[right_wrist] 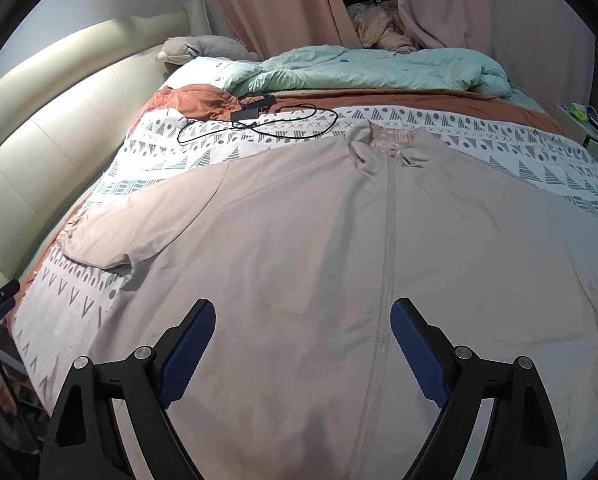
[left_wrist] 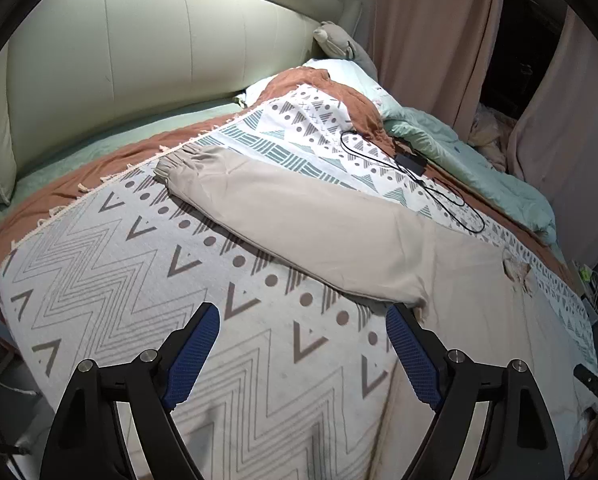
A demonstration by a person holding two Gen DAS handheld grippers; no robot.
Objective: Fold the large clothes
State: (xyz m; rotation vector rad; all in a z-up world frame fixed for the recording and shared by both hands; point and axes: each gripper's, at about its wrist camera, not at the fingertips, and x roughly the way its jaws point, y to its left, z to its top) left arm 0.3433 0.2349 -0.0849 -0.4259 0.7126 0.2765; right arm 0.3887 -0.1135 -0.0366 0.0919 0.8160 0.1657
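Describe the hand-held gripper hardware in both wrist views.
The two look identical. The left hand-held gripper and the right hand-held gripper each have two black angular fingers with blue, textured pads and round silver pivot pins on black linkage arms. No cables, markings or sleeves show.

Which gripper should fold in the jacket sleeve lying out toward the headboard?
Probably the left gripper: open, it hangs beside that sleeve, near its underarm. The right gripper, also open, hangs over the jacket body near the zipper, farther from the sleeve.
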